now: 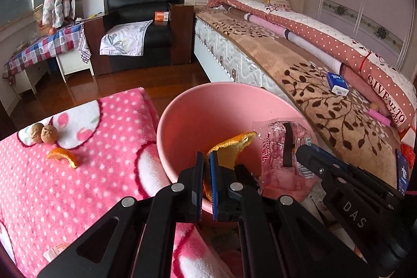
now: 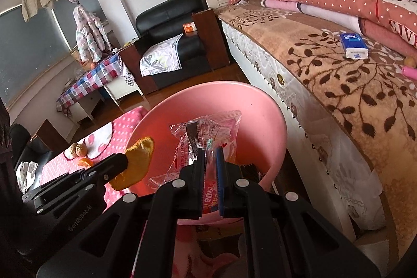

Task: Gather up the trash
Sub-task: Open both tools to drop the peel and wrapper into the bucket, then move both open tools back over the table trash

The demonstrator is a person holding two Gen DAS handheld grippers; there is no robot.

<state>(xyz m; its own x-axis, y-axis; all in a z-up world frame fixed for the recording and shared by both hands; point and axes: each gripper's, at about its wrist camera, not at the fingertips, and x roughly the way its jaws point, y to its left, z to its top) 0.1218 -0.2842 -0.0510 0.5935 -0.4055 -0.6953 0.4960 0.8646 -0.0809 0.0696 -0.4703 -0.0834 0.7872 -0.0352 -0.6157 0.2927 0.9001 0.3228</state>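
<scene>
We held both grippers over the pink basin (image 1: pixel 208 106), which stood between the bed (image 1: pixel 299 74) and the pink dotted blanket (image 1: pixel 86 173). Our right gripper (image 2: pixel 208 158) was clamped on a clear snack wrapper (image 2: pixel 206 127); our left gripper (image 1: pixel 207 160) pinched an orange peel (image 1: pixel 232 147). Another peel piece (image 1: pixel 62 155) and two walnuts (image 1: pixel 44 133) lay near the blanket's far edge.

The right gripper (image 1: pixel 307 153) body says "DAS", the left gripper (image 2: pixel 122 162) body "GenRobot.AI", and the pink quilt (image 1: pixel 385 98) on the bed reads "GIVE ALL TO LOVE".
</scene>
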